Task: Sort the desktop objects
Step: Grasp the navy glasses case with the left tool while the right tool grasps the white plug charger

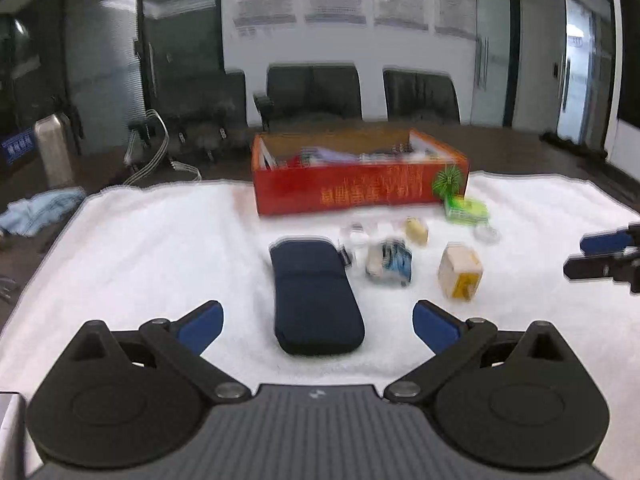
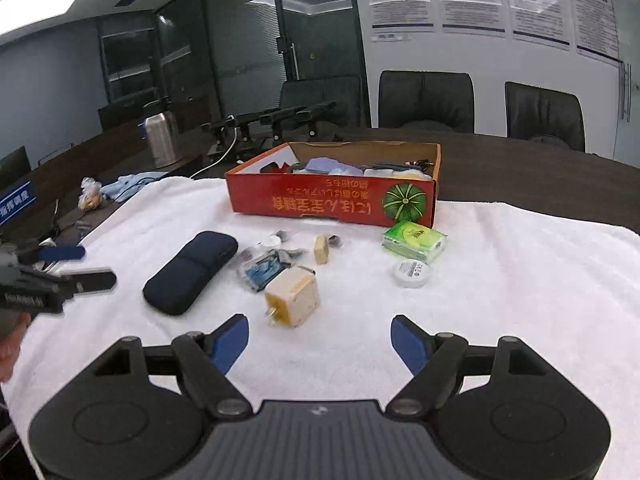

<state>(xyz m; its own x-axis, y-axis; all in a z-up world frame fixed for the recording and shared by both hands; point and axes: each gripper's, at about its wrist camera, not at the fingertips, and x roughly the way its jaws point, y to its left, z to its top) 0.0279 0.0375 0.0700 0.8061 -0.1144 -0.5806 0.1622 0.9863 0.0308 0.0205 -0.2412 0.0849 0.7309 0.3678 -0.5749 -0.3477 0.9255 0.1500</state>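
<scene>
Both grippers [image 1: 318,322] [image 2: 320,344] hang released above the towel's [image 2: 520,280] near edge; the soft pouch [image 1: 316,300] looks light, best pinched across its width.

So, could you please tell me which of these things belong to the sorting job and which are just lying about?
For the job: red cardboard box, navy pouch, white plug adapter, green tissue pack, round white tin, blue packet, small yellowish block.

Lying about: steel kettle, light blue cloth, office chairs, wall posters.
</scene>
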